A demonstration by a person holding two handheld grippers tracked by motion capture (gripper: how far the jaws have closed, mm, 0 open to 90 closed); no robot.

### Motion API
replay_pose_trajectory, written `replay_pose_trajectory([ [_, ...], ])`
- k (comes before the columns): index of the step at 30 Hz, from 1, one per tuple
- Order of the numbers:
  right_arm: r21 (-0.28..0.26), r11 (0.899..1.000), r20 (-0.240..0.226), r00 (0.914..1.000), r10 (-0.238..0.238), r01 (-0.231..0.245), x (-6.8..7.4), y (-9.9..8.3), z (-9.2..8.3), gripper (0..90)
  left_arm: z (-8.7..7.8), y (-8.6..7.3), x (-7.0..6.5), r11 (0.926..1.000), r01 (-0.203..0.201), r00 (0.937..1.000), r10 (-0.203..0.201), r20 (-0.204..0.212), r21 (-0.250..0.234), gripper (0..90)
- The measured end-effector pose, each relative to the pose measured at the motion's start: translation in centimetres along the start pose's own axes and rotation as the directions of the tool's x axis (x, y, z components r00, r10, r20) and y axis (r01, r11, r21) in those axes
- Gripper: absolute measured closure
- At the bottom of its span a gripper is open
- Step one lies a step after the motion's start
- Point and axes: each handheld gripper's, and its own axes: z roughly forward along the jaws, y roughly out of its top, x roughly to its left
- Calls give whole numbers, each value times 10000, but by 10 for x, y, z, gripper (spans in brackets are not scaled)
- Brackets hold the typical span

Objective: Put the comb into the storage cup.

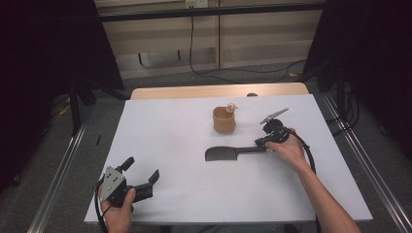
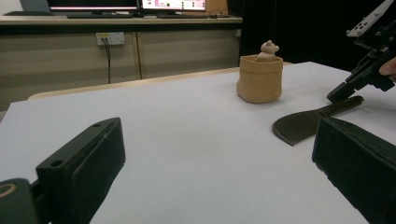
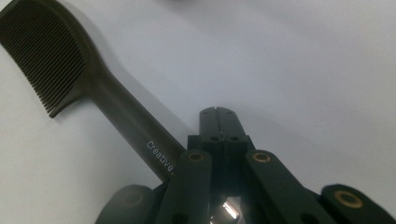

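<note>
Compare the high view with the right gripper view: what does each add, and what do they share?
High view: a tan pouch with a small figure in it, and the open left gripper at the table's near left. Right gripper view: the comb's fine teeth, the word Creative on its handle, the right gripper's jaws shut beside that handle, not on it. Shared: the comb flat on the white table, right gripper at its handle end.

I see a dark comb point(image 3: 70, 70), smooth semi-matt plastic with fine ridged teeth, at upper left in the right gripper view. The table point(image 1: 170, 141) is matt white (paper-smooth). The tan pot point(image 2: 259, 78) looks soft, matt. Gripper jaws look matt black plastic.
</note>
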Motion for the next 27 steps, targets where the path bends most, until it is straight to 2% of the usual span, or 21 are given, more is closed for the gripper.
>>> replay_pose_trajectory([
  [27, 96, 9996, -13, 9996, -281, 281, 10, -8, -6, 900, -1, 0, -1, 10000, -20, 10000, 20, 64, -3, 27],
])
